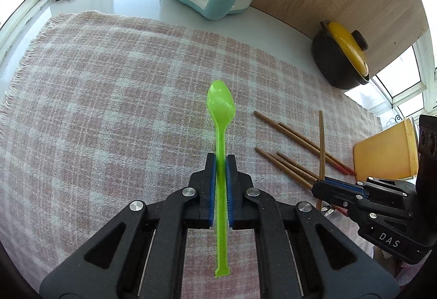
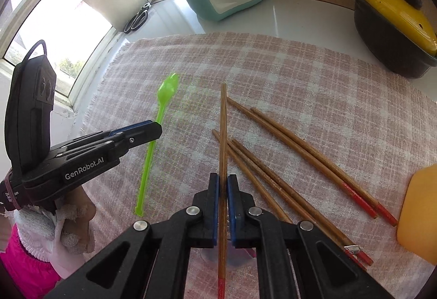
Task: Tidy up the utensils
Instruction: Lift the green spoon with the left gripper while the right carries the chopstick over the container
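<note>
Over a checked cloth (image 1: 109,80), left gripper (image 1: 220,159) clamps a green spoon (image 1: 221,102), right gripper (image 2: 223,178) a chopstick (image 2: 223,121); both likely await stowing in a holder.

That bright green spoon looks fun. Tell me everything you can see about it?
The green spoon looks like thin, translucent plastic, lime-coloured, with an oval bowl, a long narrow handle and a small flared tab at the handle's end. The left gripper is shut on the handle partway along, its blue-padded fingers pressing both sides. The bowl points forward, away from the gripper. It is held above the pink checked cloth; from the right wrist view it seems lifted clear, not resting.
</note>
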Available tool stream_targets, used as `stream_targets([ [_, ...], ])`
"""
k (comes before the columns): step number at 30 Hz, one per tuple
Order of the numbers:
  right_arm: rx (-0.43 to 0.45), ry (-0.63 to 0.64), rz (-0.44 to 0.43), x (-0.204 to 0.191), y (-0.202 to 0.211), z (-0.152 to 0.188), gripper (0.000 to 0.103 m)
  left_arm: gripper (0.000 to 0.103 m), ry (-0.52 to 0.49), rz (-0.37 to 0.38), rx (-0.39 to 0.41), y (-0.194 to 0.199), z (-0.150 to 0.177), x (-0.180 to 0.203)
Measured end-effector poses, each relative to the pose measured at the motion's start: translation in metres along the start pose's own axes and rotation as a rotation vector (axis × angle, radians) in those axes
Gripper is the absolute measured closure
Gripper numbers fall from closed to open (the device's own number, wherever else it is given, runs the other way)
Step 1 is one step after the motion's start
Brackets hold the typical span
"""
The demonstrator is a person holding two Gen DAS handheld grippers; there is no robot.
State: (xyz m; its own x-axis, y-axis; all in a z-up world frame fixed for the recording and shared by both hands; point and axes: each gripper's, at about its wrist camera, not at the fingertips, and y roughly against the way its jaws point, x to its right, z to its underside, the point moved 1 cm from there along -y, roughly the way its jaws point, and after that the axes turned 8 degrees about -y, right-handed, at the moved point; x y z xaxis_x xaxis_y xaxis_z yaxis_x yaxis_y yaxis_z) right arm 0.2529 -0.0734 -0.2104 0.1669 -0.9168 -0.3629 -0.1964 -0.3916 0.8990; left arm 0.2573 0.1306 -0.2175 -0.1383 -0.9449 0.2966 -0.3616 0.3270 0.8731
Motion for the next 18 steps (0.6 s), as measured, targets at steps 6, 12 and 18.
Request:
stream_targets([
  [6, 0.105, -0.002, 0.034, -0.003, 0.039, 0.019, 0.1, 0.099, -0.045, 0.018, 0.085, 0.045, 0.01, 0.007],
  [12, 0.237, -0.047, 0.123, 0.002, 0.088, 0.039, 0.1, 0.099, -0.112, 0.022, 0.174, 0.078, 0.023, 0.057],
  [18, 0.351, -0.059, 0.161, 0.012, 0.141, 0.061, 0.1, 0.099, -0.176, 0.038, 0.241, 0.1, 0.027, 0.122],
])
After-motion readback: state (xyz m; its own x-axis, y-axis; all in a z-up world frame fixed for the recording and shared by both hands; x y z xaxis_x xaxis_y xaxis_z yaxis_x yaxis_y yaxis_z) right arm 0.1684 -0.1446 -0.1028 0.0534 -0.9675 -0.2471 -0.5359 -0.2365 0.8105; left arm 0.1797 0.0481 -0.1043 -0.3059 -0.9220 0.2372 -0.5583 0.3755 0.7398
